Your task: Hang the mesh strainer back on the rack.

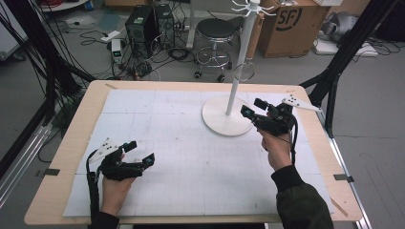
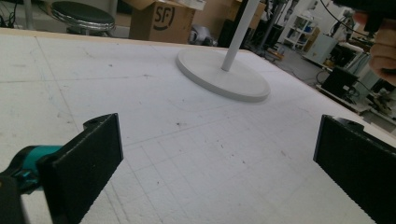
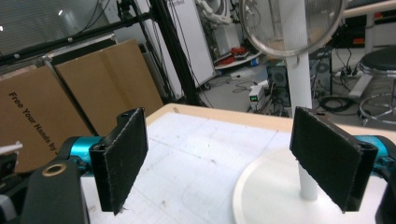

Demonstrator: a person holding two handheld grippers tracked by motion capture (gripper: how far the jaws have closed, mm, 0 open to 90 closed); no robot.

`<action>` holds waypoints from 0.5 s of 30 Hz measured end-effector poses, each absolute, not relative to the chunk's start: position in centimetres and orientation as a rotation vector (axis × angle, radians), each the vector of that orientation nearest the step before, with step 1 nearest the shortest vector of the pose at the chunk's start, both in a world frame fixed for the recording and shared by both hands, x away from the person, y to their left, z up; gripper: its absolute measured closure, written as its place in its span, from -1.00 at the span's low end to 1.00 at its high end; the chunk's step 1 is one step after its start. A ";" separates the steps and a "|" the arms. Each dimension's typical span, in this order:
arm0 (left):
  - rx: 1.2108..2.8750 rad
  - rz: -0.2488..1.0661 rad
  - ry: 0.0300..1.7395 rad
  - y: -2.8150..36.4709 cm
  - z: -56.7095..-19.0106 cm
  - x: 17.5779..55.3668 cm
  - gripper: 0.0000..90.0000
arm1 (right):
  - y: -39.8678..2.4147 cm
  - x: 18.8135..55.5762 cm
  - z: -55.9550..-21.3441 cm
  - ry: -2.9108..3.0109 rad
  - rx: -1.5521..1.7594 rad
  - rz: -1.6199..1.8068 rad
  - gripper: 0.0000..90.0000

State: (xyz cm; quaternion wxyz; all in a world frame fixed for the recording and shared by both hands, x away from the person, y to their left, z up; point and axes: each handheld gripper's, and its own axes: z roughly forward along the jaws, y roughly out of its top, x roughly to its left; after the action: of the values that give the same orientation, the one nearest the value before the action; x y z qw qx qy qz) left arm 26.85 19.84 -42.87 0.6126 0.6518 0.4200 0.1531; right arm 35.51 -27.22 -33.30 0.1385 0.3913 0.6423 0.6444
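A white stand with a round base [image 1: 217,125] and a thin pole [image 1: 237,71] rises at the back right of the table; a round metal-rimmed hoop [image 1: 244,71] hangs on the pole. In the right gripper view the hoop [image 3: 292,23] sits high on the pole [image 3: 299,74] above the base [image 3: 266,196]. My right gripper [image 1: 253,107] hovers just right of the base, open, with nothing between its pads [image 3: 123,158]. My left gripper [image 1: 141,151] rests low at the front left, open and empty, its jaws wide apart [image 2: 219,163]. It looks toward the stand base [image 2: 224,74].
A white gridded foam mat [image 1: 167,143] covers the wooden table [image 1: 81,124]. Behind the table stand a black stool [image 1: 217,31], a cardboard box [image 1: 291,21] and computer towers [image 1: 143,24]. Black frame struts [image 1: 344,52] rise at the right.
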 end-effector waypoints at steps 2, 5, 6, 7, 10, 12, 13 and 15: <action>1.505 0.353 0.972 19.9 -42.9 26.9 -0.96 | -27.3 35.4 -33.9 1.864 1.141 1.855 -0.60; 1.505 0.352 0.969 19.8 -42.9 26.9 -0.96 | -27.4 35.0 -34.6 1.873 1.165 1.850 -0.60; 1.501 0.350 0.971 19.8 -42.9 26.9 -0.96 | -27.5 34.9 -34.8 1.871 1.173 1.850 -0.60; 1.500 0.346 0.972 19.8 -42.9 26.9 -0.96 | -27.6 34.7 -35.0 1.870 1.171 1.848 -0.61; 1.497 0.343 0.973 19.8 -42.9 26.9 -0.96 | -27.9 34.4 -35.4 1.872 1.178 1.844 -0.63; 1.497 0.345 0.974 19.8 -42.9 26.9 -0.96 | -28.0 34.2 -35.4 1.888 1.183 1.825 -0.65; 1.498 0.344 0.971 19.8 -42.9 26.9 -0.96 | -28.0 34.0 -35.3 1.887 1.183 1.831 -0.65; 1.498 0.344 0.971 19.8 -42.9 26.9 -0.96 | -28.1 33.6 -35.4 1.874 1.165 1.847 -0.65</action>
State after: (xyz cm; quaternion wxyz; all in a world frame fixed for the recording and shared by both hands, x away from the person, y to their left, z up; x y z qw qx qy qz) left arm 26.91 19.81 -42.94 0.6145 0.6500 0.4215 0.1493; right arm 33.64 -28.14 -35.38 0.1316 0.4012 0.6456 0.6363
